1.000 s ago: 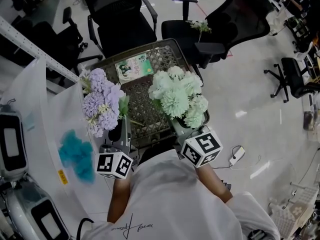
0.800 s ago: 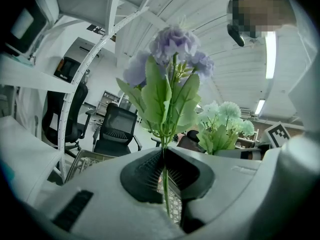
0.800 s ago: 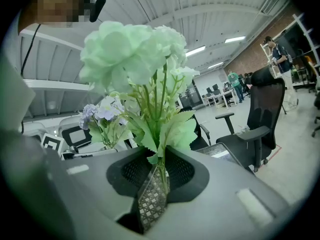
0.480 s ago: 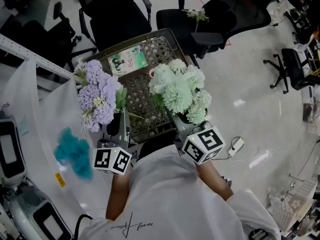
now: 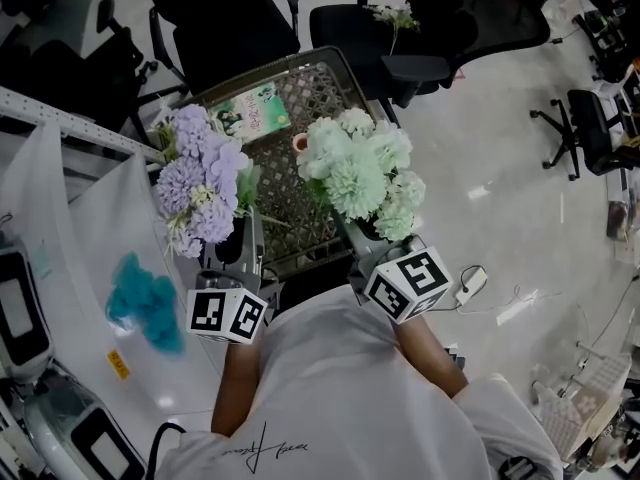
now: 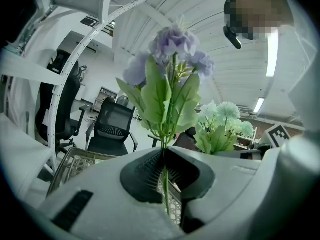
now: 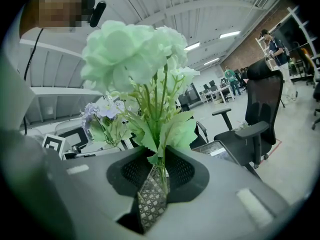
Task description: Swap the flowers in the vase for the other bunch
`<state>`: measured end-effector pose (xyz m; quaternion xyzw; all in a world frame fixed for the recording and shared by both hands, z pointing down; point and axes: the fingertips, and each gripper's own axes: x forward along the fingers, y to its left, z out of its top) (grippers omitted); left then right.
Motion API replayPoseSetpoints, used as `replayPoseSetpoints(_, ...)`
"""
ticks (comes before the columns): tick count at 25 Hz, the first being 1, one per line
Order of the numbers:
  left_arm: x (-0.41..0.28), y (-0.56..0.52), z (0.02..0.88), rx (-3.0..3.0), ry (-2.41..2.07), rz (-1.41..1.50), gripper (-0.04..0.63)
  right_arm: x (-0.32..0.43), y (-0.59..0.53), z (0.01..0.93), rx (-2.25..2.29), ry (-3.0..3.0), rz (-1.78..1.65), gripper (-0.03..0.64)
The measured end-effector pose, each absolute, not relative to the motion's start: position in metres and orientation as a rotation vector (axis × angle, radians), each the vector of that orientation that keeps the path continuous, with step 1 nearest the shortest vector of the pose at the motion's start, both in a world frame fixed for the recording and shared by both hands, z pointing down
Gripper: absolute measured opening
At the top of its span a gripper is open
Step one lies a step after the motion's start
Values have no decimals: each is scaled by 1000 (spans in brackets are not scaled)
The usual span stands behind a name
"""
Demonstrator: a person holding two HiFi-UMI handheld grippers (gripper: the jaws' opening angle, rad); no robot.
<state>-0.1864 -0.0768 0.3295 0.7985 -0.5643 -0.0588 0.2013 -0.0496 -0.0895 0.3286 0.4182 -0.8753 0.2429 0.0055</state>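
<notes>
A purple bunch (image 5: 200, 173) stands upright over the near left of a wire basket (image 5: 318, 80). My left gripper (image 5: 243, 240) is shut on its thin green stems (image 6: 164, 176), and the blooms (image 6: 175, 40) rise above the jaws. A pale green bunch (image 5: 362, 171) sits in a narrow faceted vase (image 7: 149, 204). My right gripper (image 5: 357, 236) is shut on that vase, with the leaves and blooms (image 7: 131, 54) above it. The two bunches are side by side, apart. The head view hides most of the vase under the flowers.
The basket holds a printed card (image 5: 253, 113) and a small pink thing (image 5: 299, 143). Black office chairs (image 5: 225, 18) stand behind it. On the left, a white table (image 5: 90, 258) carries a teal fluffy thing (image 5: 145, 303). Glossy floor (image 5: 510, 188) lies to the right.
Both grippers have shifted a little with their flowers, and the head view has moved too. Each grip is the same as before.
</notes>
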Motion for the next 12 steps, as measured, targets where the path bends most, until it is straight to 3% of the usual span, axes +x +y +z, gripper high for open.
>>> replayPoseSetpoints(12,-173,-140,322,2191,-1596,-132,21,-34,-142,332,1277,-2720,857,83)
